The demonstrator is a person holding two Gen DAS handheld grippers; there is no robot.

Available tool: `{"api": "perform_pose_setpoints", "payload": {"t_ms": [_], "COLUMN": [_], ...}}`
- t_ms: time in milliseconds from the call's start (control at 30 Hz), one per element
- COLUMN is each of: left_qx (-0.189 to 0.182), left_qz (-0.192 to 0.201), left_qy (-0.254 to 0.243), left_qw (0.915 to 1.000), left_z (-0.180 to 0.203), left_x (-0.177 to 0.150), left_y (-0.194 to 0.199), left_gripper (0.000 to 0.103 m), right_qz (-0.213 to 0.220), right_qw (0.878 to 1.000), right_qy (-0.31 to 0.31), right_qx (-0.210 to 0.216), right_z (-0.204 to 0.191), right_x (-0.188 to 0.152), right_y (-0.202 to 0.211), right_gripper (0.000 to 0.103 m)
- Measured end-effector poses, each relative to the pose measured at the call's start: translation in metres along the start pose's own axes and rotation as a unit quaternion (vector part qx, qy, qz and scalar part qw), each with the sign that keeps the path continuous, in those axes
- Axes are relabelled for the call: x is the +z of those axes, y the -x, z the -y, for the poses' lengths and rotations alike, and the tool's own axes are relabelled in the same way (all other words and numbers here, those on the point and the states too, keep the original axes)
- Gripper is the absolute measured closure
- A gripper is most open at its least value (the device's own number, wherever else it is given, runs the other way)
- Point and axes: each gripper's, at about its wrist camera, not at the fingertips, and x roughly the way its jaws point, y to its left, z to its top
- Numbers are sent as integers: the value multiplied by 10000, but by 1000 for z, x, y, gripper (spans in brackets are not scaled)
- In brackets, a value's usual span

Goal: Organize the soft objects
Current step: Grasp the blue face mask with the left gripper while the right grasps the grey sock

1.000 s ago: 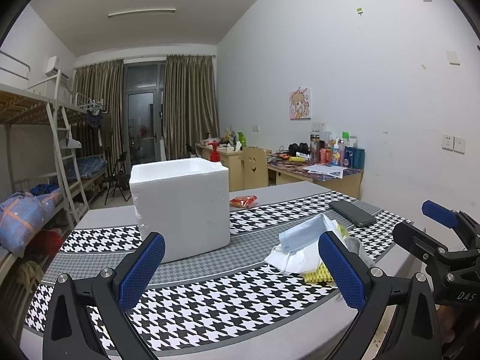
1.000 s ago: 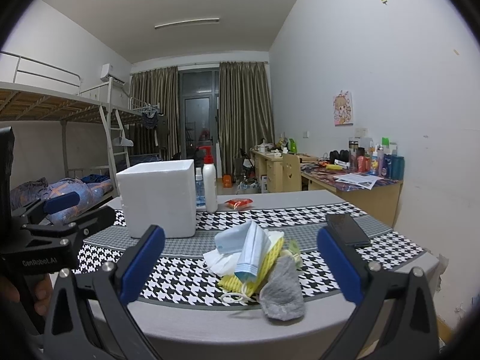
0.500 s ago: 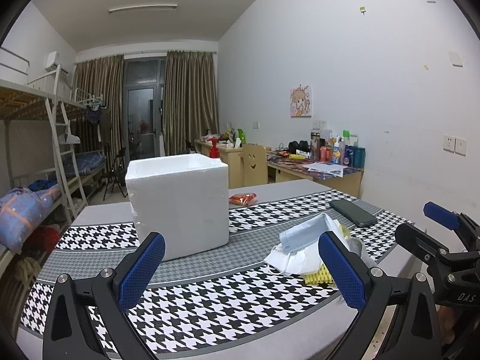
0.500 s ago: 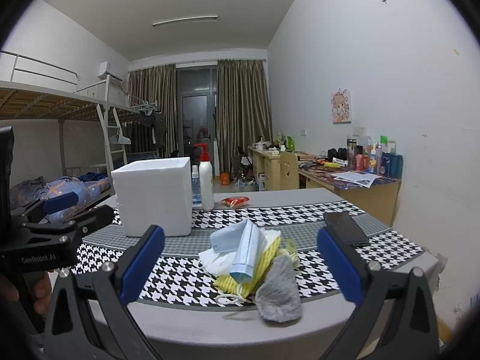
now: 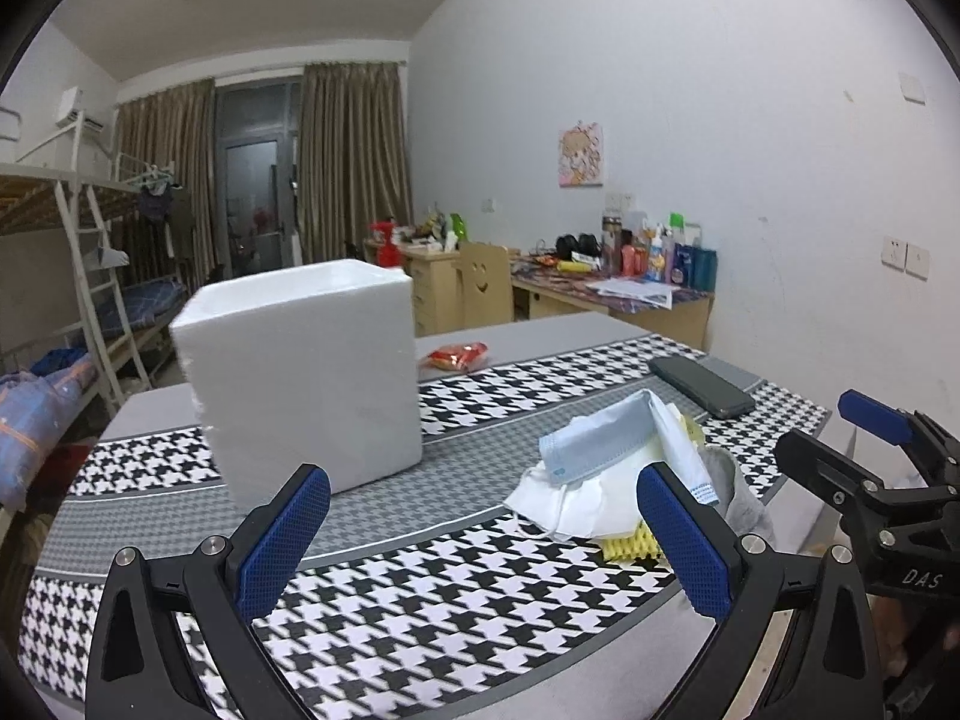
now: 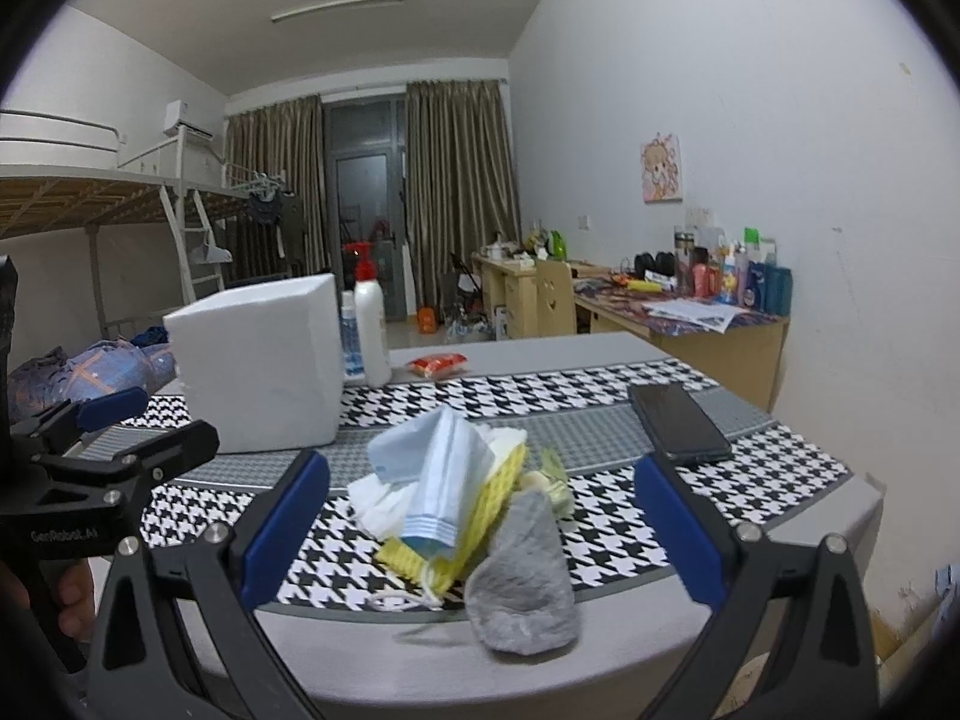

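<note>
A pile of soft things lies near the table's front right: a blue face mask (image 6: 438,474), white masks (image 5: 570,498), a yellow sponge cloth (image 6: 480,516) and a grey sock (image 6: 522,588). The blue mask also shows in the left wrist view (image 5: 600,441). A white foam box (image 5: 300,372) stands upright to the pile's left; it also shows in the right wrist view (image 6: 264,366). My left gripper (image 5: 480,540) is open and empty, above the table in front of the box. My right gripper (image 6: 480,528) is open and empty, facing the pile from the table's front edge.
A black phone (image 6: 678,423) lies right of the pile. A white pump bottle (image 6: 371,324) and a red snack packet (image 6: 437,363) sit behind the box. The houndstooth tablecloth (image 5: 420,600) covers the table. Desks and a bunk bed stand behind.
Both grippers have shifted slightly closer to the table and tilted a little; the box and pile look larger. Nothing was taken hold of or moved.
</note>
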Motion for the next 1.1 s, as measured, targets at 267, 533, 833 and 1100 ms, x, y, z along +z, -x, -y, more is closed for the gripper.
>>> {"api": "perform_pose_setpoints", "payload": {"t_ms": [267, 533, 833, 1100], "left_qx": [-167, -346, -672, -828], "left_qz": [-248, -428, -570, -721], "left_qy": [-68, -97, -189, -205], "left_qw": [9995, 9984, 9959, 9937], "left_z": [9, 21, 46, 67], "left_x": [6, 11, 18, 24], "left_y": [-25, -43, -58, -80], "left_gripper": [1, 1, 1, 1], "right_qz": [-215, -429, -693, -800], "right_qw": [9997, 9987, 9969, 9961], "right_qy": [41, 8, -68, -148], "right_qx": [-124, -279, -355, -349], "right_z": [9, 27, 46, 59], "right_x": [2, -4, -16, -20], "right_y": [-16, -27, -31, -38], "right_gripper": [0, 0, 1, 2]}}
